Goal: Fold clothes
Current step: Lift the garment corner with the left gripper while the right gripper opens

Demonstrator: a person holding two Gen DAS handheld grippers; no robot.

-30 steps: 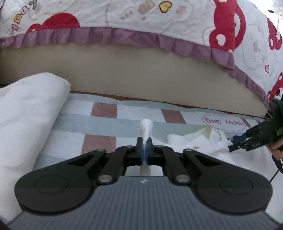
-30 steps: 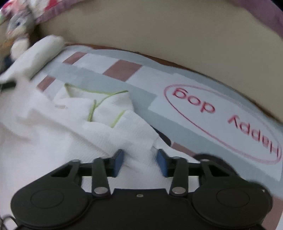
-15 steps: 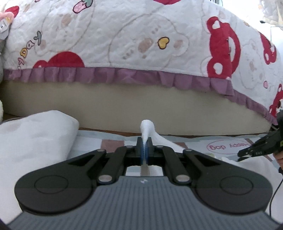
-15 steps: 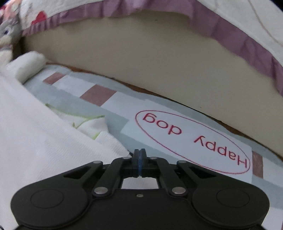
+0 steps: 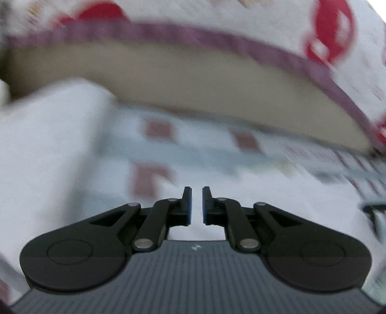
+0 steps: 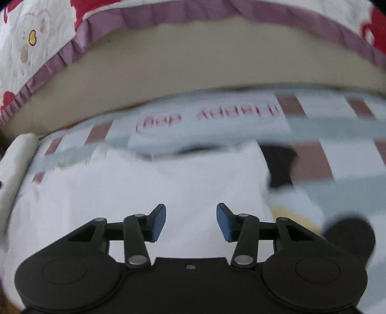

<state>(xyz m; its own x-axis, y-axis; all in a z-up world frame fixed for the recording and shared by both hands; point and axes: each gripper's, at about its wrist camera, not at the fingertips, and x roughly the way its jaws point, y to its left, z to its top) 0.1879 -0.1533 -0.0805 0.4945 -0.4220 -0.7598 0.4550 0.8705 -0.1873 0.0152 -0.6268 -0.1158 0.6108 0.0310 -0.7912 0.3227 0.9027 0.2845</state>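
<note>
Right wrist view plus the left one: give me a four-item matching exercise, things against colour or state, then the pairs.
Things:
1. left gripper
2. right gripper
3. garment
4. quilt trim

Colour or state:
A. purple, ruffled
B. fingers spread wide, nothing between them
C. white, spread on the checked mat
D. fingers parted by a narrow gap, nothing between them

Pairs: 1-D, 2-B, 3-C, 4-A

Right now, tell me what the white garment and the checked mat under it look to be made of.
White garment: soft knit or woven fabric, matte; it lies limp with soft folds. Blur hides the weave.
Checked mat: flat printed textile, likely cotton, matte; coloured blocks and red lettering show without shine.
</note>
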